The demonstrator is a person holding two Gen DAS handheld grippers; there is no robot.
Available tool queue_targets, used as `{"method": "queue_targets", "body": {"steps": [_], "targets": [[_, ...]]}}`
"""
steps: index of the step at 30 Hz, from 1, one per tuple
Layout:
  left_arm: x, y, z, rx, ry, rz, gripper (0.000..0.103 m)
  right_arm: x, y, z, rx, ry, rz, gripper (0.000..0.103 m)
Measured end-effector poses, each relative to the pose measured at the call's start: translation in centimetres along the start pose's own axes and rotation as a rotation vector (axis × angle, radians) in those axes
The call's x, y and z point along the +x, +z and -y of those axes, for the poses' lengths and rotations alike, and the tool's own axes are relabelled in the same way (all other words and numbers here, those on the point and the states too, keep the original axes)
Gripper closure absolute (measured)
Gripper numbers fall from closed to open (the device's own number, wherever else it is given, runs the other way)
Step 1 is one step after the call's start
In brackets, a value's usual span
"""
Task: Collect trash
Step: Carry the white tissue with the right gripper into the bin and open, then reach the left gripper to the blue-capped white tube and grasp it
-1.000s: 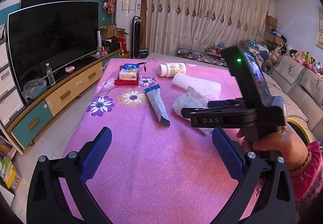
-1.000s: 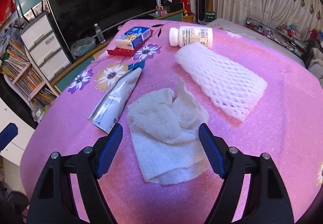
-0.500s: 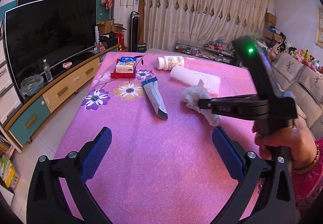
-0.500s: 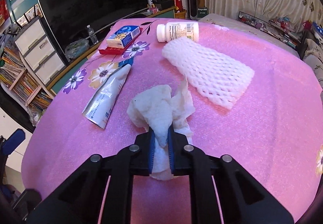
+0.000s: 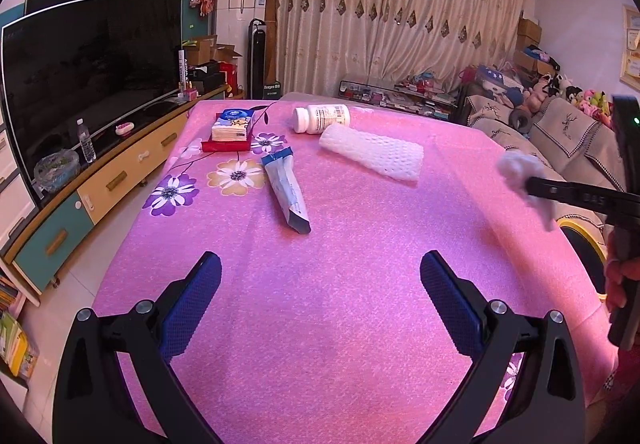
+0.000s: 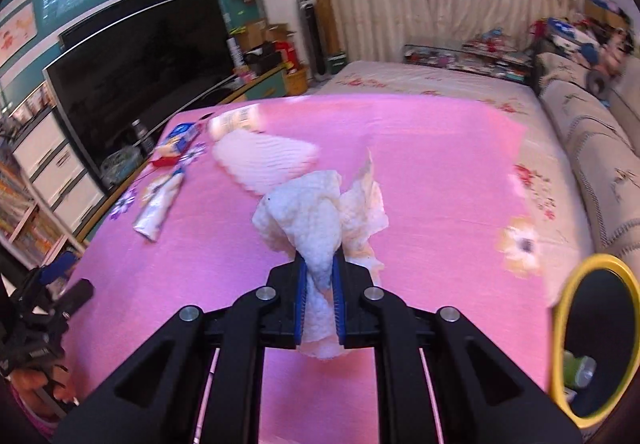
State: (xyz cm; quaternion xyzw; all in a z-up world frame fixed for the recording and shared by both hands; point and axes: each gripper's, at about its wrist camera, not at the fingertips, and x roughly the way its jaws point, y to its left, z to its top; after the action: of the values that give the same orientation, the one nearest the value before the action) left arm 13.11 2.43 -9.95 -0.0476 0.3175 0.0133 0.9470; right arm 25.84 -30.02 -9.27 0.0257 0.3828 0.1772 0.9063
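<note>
The right gripper (image 6: pixel 319 286) has its blue pads clamped tight on a crumpled white paper towel (image 6: pixel 320 212), and the wad hangs clear of the pink tablecloth (image 5: pixel 320 304), out over the table's right side. From the left wrist's view the same towel (image 5: pixel 520 172) shows at the tip of the black tongs near the sofa (image 5: pixel 568 136). Just beside the table's right edge sits a yellow-rimmed bin (image 6: pixel 592 340), dark inside, with something green lying at the bottom. The left gripper (image 5: pixel 320 300) hovers low over the near end of the cloth, its jaws standing wide apart with nothing between them. Left on the table: a flattened squeezed tube (image 5: pixel 286 190) lying lengthwise in the middle, a white foam net sleeve (image 5: pixel 372 152) further back, and a white pill bottle (image 5: pixel 322 119) on its side just behind that sleeve. Off to the back left, a blue tissue pack (image 5: pixel 232 126) rests on a red tray. A big dark television (image 5: pixel 92 72) lines the left wall above a long low cabinet. The right-wrist view is smeared with blur, so the small print on the tube and bottle cannot be read there.
</note>
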Motion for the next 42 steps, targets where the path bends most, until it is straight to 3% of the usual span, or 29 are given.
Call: {"method": "queue_targets", "body": {"steps": [6,12,19,23,27,36,42], "targets": [[0.1,0.2,0.8,0.01,-0.008,0.0,0.005,-4.0,-2.2,9.3,0.153,-0.154,0.054,0.092],[0.2,0.4,1.7,0.027,-0.014,-0.005,0.005,-5.7,-5.6,18.4,0.32,-0.313,0.044,0.09],[0.3,0.5,3.0,0.056,-0.02,-0.009,0.005,-4.6,-8.0,23.8,0.393,-0.398,0.018,0.089],[0.3,0.7,3.5,0.068,-0.018,-0.009,0.005,-3.9,-8.9,25.1,0.412,-0.414,0.005,0.084],[0.3,0.9,3.5,0.069,-0.017,-0.012,0.005,-3.9,-9.0,25.5,0.409,-0.43,0.012,0.061],[1.7,1.9,3.4,0.072,-0.012,-0.03,0.005,-4.7,-8.8,24.7,0.397,-0.427,0.032,0.054],[4.2,4.0,2.0,0.058,0.042,-0.054,0.005,-4.3,-8.6,23.9,0.393,-0.401,0.031,0.054]]}}
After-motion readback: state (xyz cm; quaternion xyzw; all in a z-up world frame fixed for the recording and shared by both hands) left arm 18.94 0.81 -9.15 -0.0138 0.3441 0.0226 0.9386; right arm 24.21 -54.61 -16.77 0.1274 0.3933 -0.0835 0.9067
